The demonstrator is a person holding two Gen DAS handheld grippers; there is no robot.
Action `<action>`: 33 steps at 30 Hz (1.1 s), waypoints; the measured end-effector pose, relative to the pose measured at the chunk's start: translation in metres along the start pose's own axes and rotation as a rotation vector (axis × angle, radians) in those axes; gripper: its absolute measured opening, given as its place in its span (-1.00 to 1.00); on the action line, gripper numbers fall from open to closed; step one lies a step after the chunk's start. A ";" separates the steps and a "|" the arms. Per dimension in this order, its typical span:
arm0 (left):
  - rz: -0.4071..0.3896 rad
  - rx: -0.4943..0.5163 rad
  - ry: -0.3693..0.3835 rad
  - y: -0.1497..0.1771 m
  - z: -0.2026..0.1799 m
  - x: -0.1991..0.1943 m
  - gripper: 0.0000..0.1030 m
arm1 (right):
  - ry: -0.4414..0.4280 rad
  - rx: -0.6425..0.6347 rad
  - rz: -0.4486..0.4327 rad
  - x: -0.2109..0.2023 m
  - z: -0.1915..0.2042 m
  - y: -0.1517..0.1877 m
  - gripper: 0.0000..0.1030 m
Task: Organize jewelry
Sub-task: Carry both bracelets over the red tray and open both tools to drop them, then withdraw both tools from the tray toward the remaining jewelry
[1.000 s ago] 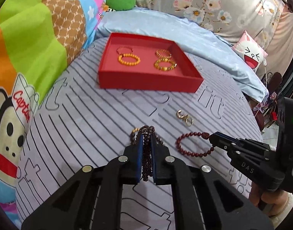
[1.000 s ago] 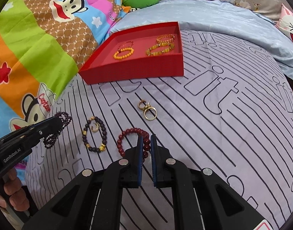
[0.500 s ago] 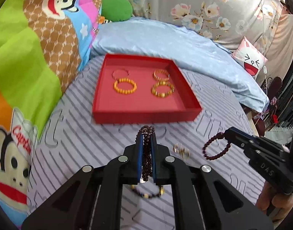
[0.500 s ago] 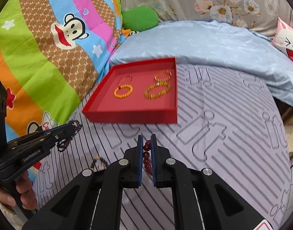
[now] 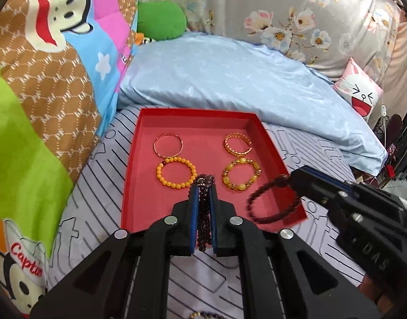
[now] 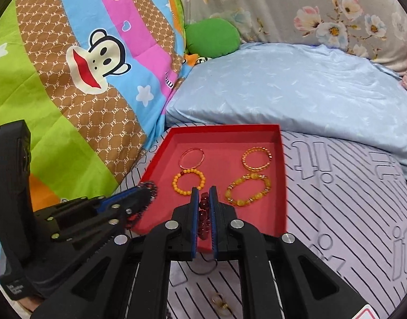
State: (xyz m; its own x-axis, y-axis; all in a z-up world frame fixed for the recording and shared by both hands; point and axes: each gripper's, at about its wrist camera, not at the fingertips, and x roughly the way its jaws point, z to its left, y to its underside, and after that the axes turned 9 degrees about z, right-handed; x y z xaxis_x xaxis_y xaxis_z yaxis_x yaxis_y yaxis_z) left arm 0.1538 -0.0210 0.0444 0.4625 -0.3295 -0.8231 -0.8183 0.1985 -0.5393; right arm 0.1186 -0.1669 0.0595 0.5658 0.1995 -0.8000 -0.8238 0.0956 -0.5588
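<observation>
A red tray [image 5: 129, 186] [image 6: 281, 186] lies on the striped bedsheet and holds several bracelets: a thin pink bangle [image 5: 168, 145], an orange bead bracelet [image 5: 176, 172], a gold chain bangle [image 5: 238, 145] and a yellow stone bracelet [image 5: 241, 174]. My left gripper [image 5: 202, 196] is shut on a dark purple bead bracelet [image 5: 203, 212], held over the tray's near part. My right gripper [image 6: 203, 199] is shut on a dark red bead bracelet [image 6: 203, 212], which hangs over the tray's near right corner in the left wrist view [image 5: 272, 202].
A light blue pillow [image 5: 230, 74] lies behind the tray. A colourful monkey-print quilt [image 5: 43, 79] rises on the left. Gold rings [image 6: 220, 301] lie on the sheet near me. A bead bracelet [image 5: 203, 315] shows at the bottom edge.
Both grippers lifted their bracelets off the sheet and moved forward to the tray. They now hang over its near part.
</observation>
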 end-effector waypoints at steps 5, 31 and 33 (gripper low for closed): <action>0.066 -0.028 -0.018 0.000 0.011 0.036 -0.85 | 0.056 -0.004 0.076 0.039 -0.009 0.009 -0.85; 0.038 -0.054 -0.076 0.045 0.012 0.012 -0.24 | 0.121 0.069 0.058 -0.002 -0.035 0.067 -0.36; 0.037 -0.055 -0.083 0.053 0.012 0.007 -0.14 | 0.117 0.073 0.065 -0.006 -0.035 0.078 -0.36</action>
State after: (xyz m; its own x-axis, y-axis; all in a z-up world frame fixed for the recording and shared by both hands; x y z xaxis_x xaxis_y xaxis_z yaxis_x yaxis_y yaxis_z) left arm 0.1173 -0.0019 0.0081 0.4567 -0.2445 -0.8554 -0.8519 0.1569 -0.4997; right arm 0.0520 -0.1946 0.0133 0.5076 0.0935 -0.8565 -0.8569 0.1581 -0.4906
